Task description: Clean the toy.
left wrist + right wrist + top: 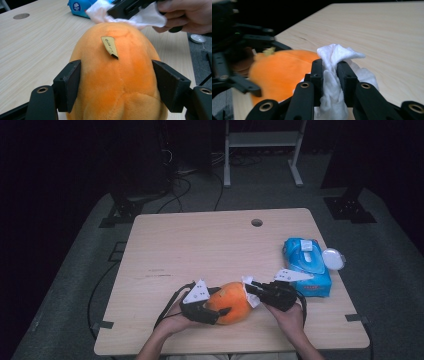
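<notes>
Black two-jaw grippers (220,307), grey three-cornered top plates, trailing black cables.

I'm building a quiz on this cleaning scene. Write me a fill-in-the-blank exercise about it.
1. The left hand-held gripper clasps a plush toy coloured ____.
2. The right hand-held gripper is shut on a crumpled ____ wipe.
3. The blue wipes pack lies on the table nearer the person's ____ hand.
4. The small tag sewn on the toy is ____ in colour.

Missing words: orange; white; right; yellow
</notes>
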